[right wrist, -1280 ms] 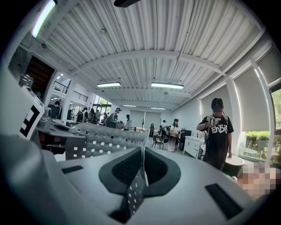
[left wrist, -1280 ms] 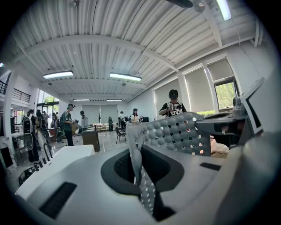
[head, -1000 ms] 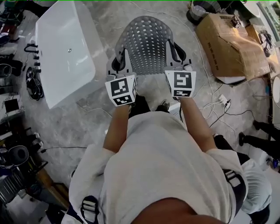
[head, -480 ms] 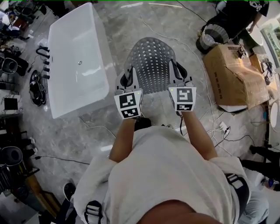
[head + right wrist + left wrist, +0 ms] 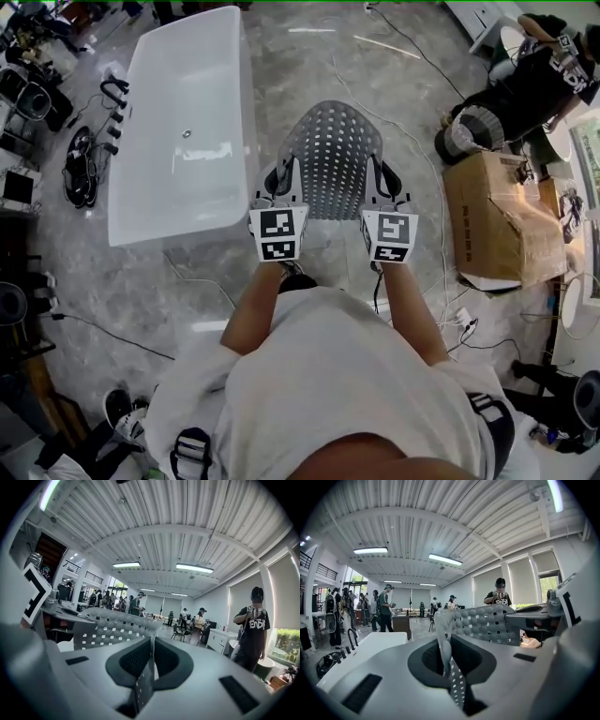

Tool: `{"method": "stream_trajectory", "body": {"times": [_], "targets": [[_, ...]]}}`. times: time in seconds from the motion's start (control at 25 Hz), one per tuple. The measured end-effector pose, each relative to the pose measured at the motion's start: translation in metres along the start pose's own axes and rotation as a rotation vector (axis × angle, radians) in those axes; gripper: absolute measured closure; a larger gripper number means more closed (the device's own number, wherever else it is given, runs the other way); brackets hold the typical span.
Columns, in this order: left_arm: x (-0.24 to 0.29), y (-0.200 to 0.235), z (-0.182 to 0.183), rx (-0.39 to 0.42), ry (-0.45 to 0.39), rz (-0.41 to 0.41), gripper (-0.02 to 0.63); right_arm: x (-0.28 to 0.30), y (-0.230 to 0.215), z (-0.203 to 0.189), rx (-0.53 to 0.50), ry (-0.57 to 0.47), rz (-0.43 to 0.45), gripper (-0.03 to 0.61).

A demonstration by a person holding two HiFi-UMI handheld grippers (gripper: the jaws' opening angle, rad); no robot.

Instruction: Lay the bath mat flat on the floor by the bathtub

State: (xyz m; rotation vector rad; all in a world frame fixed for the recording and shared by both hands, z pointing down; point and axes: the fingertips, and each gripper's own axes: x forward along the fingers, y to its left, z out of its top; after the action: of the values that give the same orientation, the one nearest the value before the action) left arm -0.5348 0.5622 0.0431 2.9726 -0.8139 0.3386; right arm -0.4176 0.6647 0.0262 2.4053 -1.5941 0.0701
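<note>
The bath mat (image 5: 334,157) is grey rubber with many holes. It hangs spread in the air between my two grippers, above the marble floor. My left gripper (image 5: 279,180) is shut on its left edge and my right gripper (image 5: 382,178) is shut on its right edge. In the left gripper view the mat (image 5: 487,623) is pinched between the dark pads of the left gripper (image 5: 448,662) and stretches off to the right. In the right gripper view the right gripper (image 5: 151,660) clamps the mat (image 5: 112,627), which runs off to the left. The white bathtub (image 5: 183,122) stands just left of the mat.
A black floor tap (image 5: 114,94) and coiled cables (image 5: 80,169) lie left of the tub. An open cardboard box (image 5: 502,216) sits on the right, with a bin (image 5: 469,131) and a person in black (image 5: 553,66) beyond it. White cables (image 5: 412,141) cross the floor.
The view has shifted along the floor: the tub now sits closer to the mat's left side and the box further right. Both grippers still hold the mat spread.
</note>
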Motion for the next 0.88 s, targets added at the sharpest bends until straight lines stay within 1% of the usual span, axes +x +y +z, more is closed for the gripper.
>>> {"method": "stream_trajectory", "body": {"times": [0.28,0.52,0.68,0.88], "targets": [[0.012,0.037,-0.003,-0.003,0.009,-0.019,0.584,0.029,0.018,0.011,0.005,-0.009,-0.014,0.559],[0.027,0.045,0.005,0.009,0.009,-0.046,0.584,0.047,0.012,0.016,0.019,-0.007,-0.036,0.56],[0.043,0.053,0.004,0.012,0.017,-0.037,0.584,0.064,0.01,0.013,0.03,-0.006,-0.027,0.56],[0.07,0.071,0.004,0.012,0.027,0.003,0.584,0.099,0.007,0.011,0.031,-0.009,0.008,0.56]]}}
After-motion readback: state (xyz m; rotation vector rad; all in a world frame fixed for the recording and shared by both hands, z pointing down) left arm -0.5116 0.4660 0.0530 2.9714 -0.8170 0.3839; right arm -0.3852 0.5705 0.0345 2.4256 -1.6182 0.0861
